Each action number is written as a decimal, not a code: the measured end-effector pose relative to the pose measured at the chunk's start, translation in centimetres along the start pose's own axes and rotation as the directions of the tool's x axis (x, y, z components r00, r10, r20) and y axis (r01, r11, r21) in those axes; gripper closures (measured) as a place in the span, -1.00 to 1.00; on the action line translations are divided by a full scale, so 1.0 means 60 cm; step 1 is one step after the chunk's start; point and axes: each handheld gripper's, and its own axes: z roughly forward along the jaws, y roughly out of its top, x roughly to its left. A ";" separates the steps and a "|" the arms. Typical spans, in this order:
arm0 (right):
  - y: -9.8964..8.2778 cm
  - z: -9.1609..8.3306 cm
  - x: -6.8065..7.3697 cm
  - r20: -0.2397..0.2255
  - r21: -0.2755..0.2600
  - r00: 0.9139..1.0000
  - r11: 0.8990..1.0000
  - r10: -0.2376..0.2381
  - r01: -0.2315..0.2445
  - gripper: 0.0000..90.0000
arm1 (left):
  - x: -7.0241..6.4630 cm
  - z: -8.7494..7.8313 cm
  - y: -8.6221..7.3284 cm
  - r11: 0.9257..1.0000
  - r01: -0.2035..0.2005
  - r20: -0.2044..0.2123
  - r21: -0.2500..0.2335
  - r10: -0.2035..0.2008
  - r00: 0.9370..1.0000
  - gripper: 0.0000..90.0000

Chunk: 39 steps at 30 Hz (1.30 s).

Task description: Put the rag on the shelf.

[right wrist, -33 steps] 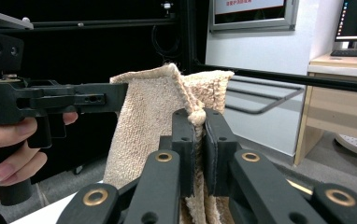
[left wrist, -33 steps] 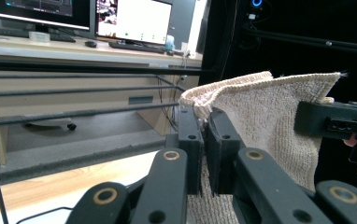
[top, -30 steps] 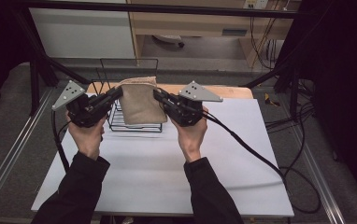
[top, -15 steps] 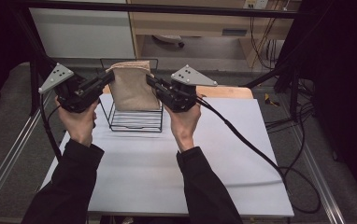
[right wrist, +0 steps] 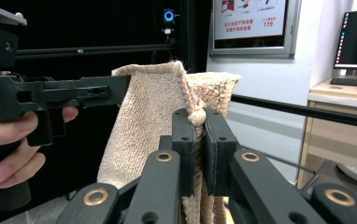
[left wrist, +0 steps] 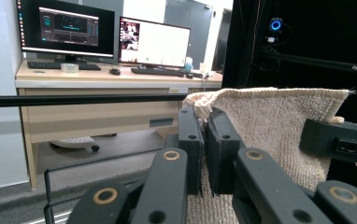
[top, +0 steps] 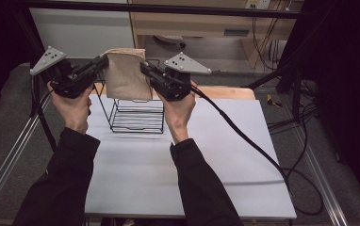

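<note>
Above the wire basket (top: 138, 115), left tool (top: 103, 62) and right tool (top: 143, 68) each clench a top corner of the beige towel (top: 125, 75); its hem hides the basket's twelve o'clock rim.

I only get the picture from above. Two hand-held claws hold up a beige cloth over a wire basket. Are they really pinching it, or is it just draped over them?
Observer: Pinching. In the left gripper view, the left gripper has both jaws shut on the rolled edge of the cloth.
Operator: And the other claw?
Observer: Same. In the right gripper view, the right gripper clamps the cloth's hemmed corner between its jaws.
Operator: What's beyond the table? I see only a desk edge.
Observer: The left gripper view shows that desk carrying two lit monitors and keyboards.
</note>
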 end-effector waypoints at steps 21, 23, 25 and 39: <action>0.018 0.061 -0.043 0.027 0.007 1.000 1.000 0.015 -0.015 0.88 | 0.040 0.049 0.028 1.000 0.013 -0.020 0.011 -0.013 1.000 0.89; 0.018 0.067 -0.046 0.028 0.006 0.999 1.000 0.015 -0.015 0.88 | 0.045 0.054 0.028 1.000 0.014 -0.023 0.012 -0.014 1.000 0.89; 0.017 0.076 -0.052 0.024 0.004 1.000 1.000 0.015 -0.016 0.88 | 0.049 0.057 0.028 1.000 0.014 -0.026 0.005 -0.014 1.000 0.89; 0.013 0.109 -0.071 0.031 0.018 0.999 1.000 0.023 -0.023 0.88 | 0.076 0.091 0.027 1.000 0.010 -0.047 0.027 -0.009 0.999 0.89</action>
